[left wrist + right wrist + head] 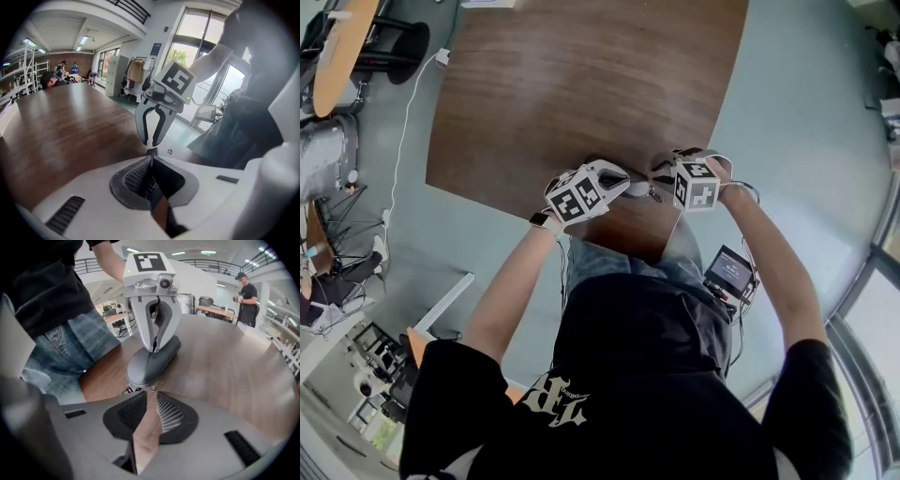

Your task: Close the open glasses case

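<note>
Looking nearly done, with dark grey oval glasses case [145, 366] seemingly shut on brown wooden surface [225, 366] just ahead of clenched right gripper [150, 391], beneath tips of clenched left gripper [154, 349], leaving only release.

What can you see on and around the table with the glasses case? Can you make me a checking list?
Surface: brown wooden table, holding only the case.
Job's things: grey glasses case lies near the table's edge and looks closed.
Clutter: nothing seen.
Grippers: left gripper has its jaws together, tips on the case's top; right gripper has its jaws together at the case's near end.
Cables: white cable on the floor beside the table.
Surroundings: blue-green floor, a person standing far off.
</note>
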{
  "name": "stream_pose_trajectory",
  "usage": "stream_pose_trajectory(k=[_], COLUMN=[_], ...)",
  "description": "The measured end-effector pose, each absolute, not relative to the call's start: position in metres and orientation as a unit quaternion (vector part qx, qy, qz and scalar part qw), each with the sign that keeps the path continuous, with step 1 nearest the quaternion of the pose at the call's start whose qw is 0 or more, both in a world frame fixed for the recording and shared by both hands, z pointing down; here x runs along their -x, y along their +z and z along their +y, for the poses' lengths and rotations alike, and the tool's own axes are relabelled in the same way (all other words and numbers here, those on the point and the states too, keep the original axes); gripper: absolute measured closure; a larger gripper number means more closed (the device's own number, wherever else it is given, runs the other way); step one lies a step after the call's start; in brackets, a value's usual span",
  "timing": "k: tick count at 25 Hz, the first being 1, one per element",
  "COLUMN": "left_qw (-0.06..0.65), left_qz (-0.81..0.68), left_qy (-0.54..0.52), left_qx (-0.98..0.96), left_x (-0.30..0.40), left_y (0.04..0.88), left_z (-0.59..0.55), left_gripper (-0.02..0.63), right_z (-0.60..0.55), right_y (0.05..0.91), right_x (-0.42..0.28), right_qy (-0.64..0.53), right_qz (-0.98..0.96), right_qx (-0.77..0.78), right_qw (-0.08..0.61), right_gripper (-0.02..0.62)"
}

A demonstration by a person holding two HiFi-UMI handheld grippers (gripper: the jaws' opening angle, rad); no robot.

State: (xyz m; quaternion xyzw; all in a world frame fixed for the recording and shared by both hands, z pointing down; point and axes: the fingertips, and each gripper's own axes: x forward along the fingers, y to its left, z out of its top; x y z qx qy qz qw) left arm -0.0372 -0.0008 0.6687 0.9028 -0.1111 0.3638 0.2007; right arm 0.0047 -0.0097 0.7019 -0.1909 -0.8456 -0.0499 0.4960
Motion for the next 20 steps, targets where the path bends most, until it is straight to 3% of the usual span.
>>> stream_pose_trajectory(k=[10, 20], left_qw=[0.188, 0.176], left_qz=[-0.12, -0.121], left_qy=[0.36, 0.354], left_qx=[-0.906, -0.91], left_x=[0.052, 0.05], left_y=[0.646, 0.644], left_z=[0.025, 0.043], left_gripper=[0.6, 0.598], right_z=[0.015, 0.04], right_y=[0.689, 0.687], right_x=[0.017, 0.015], right_qy=[-0.171, -0.194], right_qz=[-0.795, -0.772], right_qx=[0.302, 0.356], right_qw=[0.498, 0.489], right_gripper=[0.548, 0.584])
